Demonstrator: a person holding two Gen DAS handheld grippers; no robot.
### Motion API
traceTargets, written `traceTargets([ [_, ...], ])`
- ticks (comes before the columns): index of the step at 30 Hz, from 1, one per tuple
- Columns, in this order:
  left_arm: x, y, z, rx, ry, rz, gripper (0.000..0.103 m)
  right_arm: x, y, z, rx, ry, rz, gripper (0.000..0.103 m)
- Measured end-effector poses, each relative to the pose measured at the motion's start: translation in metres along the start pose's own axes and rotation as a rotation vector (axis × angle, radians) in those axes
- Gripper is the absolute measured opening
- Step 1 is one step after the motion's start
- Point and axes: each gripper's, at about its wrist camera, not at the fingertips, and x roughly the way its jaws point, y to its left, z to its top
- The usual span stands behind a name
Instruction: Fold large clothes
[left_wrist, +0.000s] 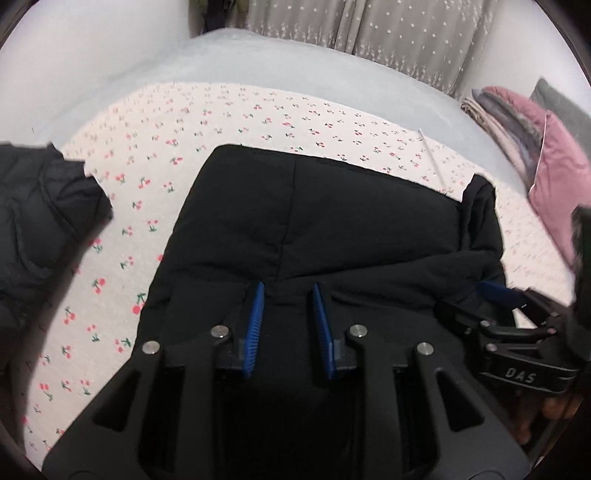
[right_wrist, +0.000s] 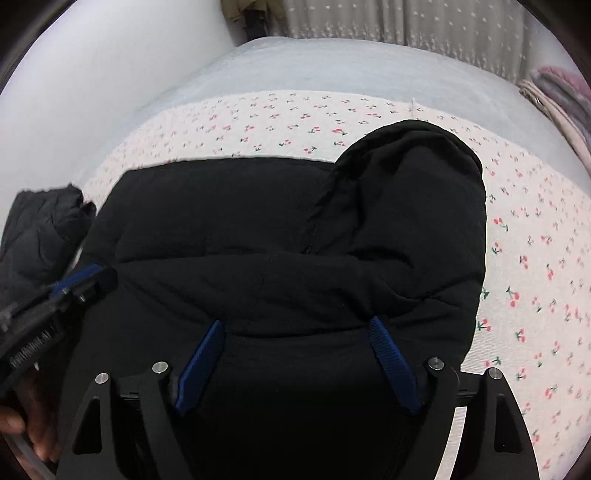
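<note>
A black padded jacket (left_wrist: 314, 221) lies folded on the cherry-print sheet (left_wrist: 147, 155); it also fills the right wrist view (right_wrist: 258, 240), with a folded sleeve or hood bulging at its right (right_wrist: 413, 192). My left gripper (left_wrist: 288, 291) sits at the jacket's near edge, blue pads partly open with black fabric between them. My right gripper (right_wrist: 295, 325) is wide open over the near fold of the jacket. The right gripper also shows in the left wrist view (left_wrist: 495, 291), and the left gripper in the right wrist view (right_wrist: 77, 277).
A second dark padded garment (left_wrist: 40, 221) lies at the left on the sheet, also in the right wrist view (right_wrist: 40, 229). A stack of pink and grey folded bedding (left_wrist: 535, 147) stands at the right. A grey curtain (left_wrist: 388, 29) hangs behind the bed.
</note>
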Motion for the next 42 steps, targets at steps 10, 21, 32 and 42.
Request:
traceTargets([
  [10,-0.130,0.069,-0.062,-0.254,-0.086,-0.135,0.059,-0.110,-0.003,-0.056,-0.001,-0.124,0.186,0.084],
  [21,-0.115,0.080,-0.124,-0.165,0.007,-0.064,0.059,-0.128,0.005,-0.172,-0.035,-0.139,0.198,0.084],
  [32,-0.112,0.104,-0.127,-0.215,0.028,-0.212,0.061,-0.081,-0.011,-0.182,0.032,-0.029,0.265,0.094],
  [42,-0.110,0.127,-0.136,-0.315,0.058,-0.314,0.083,-0.083,-0.046,-0.185,0.265,-0.033,0.463,0.095],
])
